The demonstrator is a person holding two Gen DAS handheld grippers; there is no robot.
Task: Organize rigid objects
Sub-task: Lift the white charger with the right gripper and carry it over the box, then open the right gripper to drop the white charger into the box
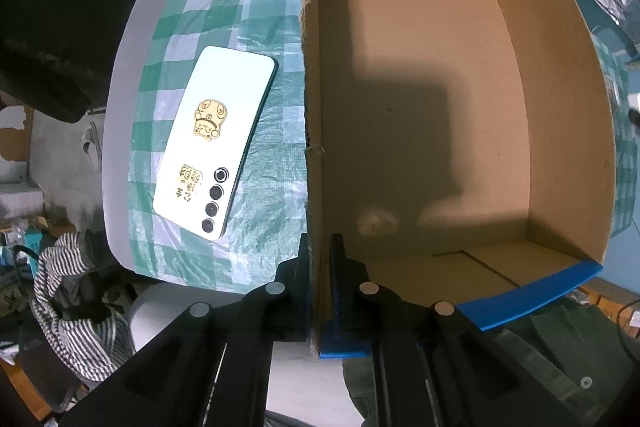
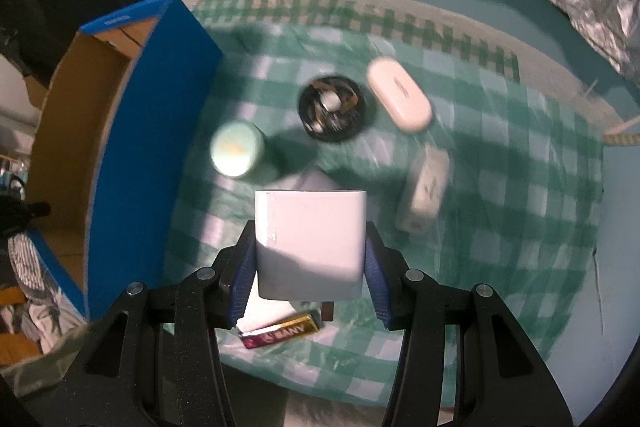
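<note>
**Left gripper pinching the box wall, right gripper holding a white block**

The left gripper [image 1: 320, 247] is pointing straight down and clamping its jaws tight on the near wall of the cardboard box [image 1: 568, 107], one finger sitting outside the wall and the other inside. The box is standing open on the green checked cloth [image 1: 224, 7], its brown floor showing bare under a dark shadow, its outer faces showing blue. Just beside the box, on the cloth, a white phone [image 1: 214, 143] is lying face down, with gold stickers and a row of camera lenses showing on its back.

The right gripper [image 2: 310, 247] is gripping a white rectangular block [image 2: 310, 243] between its blue pads, the jaws standing partway apart around the block's width. The block is hanging above the cloth, to the right of the box's blue side in the right wrist view. Beneath it, a battery [image 2: 280, 331] with a gold and magenta wrapper is lying on the cloth. Farther out, a pale green round tin [image 2: 236, 149], a black round dish [image 2: 332, 109] with small bits in it, a white oval case [image 2: 400, 93] and a white oblong item [image 2: 424, 191] are resting well apart from one another, all somewhat blurred.
</note>
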